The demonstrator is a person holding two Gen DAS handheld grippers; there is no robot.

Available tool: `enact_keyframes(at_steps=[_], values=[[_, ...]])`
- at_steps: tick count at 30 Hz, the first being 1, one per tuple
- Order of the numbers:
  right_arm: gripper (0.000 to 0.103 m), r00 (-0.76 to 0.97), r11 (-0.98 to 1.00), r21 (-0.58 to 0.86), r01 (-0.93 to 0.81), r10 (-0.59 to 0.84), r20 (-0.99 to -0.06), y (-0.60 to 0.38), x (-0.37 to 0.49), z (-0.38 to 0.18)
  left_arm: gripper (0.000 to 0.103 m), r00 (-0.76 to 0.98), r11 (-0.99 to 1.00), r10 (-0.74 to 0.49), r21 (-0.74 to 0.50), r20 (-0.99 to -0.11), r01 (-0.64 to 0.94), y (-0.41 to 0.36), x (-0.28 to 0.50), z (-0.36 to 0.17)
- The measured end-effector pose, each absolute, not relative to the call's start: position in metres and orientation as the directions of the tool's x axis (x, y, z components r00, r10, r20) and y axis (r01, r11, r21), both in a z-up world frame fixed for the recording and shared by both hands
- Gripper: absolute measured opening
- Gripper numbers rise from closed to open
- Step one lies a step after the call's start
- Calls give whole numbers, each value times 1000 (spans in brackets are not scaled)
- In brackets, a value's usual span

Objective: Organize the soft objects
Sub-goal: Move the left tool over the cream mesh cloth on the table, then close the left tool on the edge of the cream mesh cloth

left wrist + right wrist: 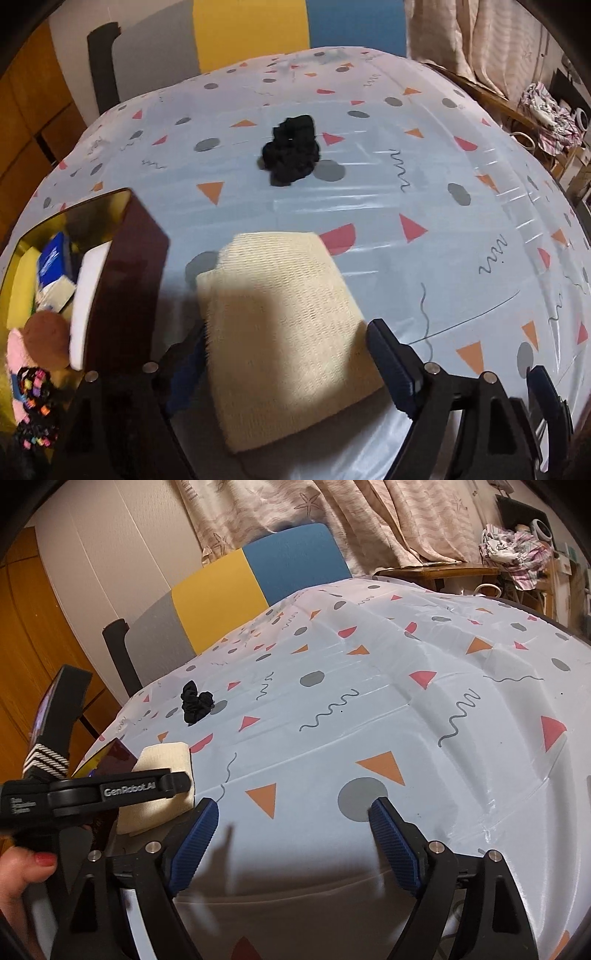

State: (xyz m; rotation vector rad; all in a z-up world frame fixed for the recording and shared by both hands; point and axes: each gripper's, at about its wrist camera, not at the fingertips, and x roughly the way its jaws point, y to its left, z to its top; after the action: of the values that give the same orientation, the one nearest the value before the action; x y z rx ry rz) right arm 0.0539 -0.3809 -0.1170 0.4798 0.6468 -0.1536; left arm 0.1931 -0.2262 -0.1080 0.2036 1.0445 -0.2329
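A cream woven pad [284, 332] lies on the patterned tablecloth between the fingers of my left gripper [291, 354], whose jaws stand wide around it without clearly pressing it. It also shows in the right wrist view [162, 786], partly behind the left gripper's body. A black scrunchie [291, 149] lies farther back on the cloth, also visible in the right wrist view [197, 701]. A dark red box [122, 266] at the left holds several soft items. My right gripper [295, 827] is open and empty above the cloth.
The box holds a white sponge [90, 306], a blue packet [55, 258], a brown pom [46, 339] and a beaded black scrunchie [35, 398]. A grey, yellow and blue chair back [243, 587] stands behind the table. Clutter [513, 554] sits far right.
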Motion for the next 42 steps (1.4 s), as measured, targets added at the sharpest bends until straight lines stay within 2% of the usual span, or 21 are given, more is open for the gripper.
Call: enact_keyframes(at_steps=[8, 18, 22, 24, 27, 31, 36, 37, 38, 40, 42], values=[[87, 795, 877, 393, 277, 21, -606, -382, 53, -118, 88, 516, 949, -84, 90, -852, 303, -239, 193, -113], [88, 799, 874, 404, 271, 30, -601, -383, 53, -118, 88, 551, 951, -115, 69, -826, 301, -236, 187, -112], [88, 800, 873, 407, 270, 32, -600, -384, 52, -118, 84, 564, 953, -156, 27, -811, 302, -228, 186, -111], [88, 800, 872, 408, 270, 33, -599, -384, 52, -118, 71, 572, 944, -187, 16, -798, 331, -228, 180, -109], [88, 800, 872, 408, 270, 33, -599, -384, 53, -118, 65, 579, 937, -212, 4, -788, 350, -227, 175, -107], [89, 801, 871, 410, 269, 35, -598, -384, 53, -118, 57, 577, 937, -269, -71, -771, 342, -217, 174, -103], [89, 802, 871, 413, 267, 37, -597, -384, 53, -119, 31, 579, 917, -331, -111, -745, 382, -212, 163, -95], [89, 802, 871, 413, 267, 37, -596, -384, 53, -119, 29, 573, 910, -346, -118, -743, 397, -213, 159, -94], [89, 802, 870, 414, 267, 37, -596, -384, 53, -119, 4, 568, 906, -359, -130, -741, 404, -212, 156, -93], [89, 803, 869, 417, 266, 40, -595, -384, 52, -119, 6, 517, 889, -419, -220, -747, 403, -206, 155, -98], [89, 804, 869, 419, 264, 41, -593, -384, 52, -119, 7, 512, 896, -415, -240, -752, 375, -200, 152, -103]])
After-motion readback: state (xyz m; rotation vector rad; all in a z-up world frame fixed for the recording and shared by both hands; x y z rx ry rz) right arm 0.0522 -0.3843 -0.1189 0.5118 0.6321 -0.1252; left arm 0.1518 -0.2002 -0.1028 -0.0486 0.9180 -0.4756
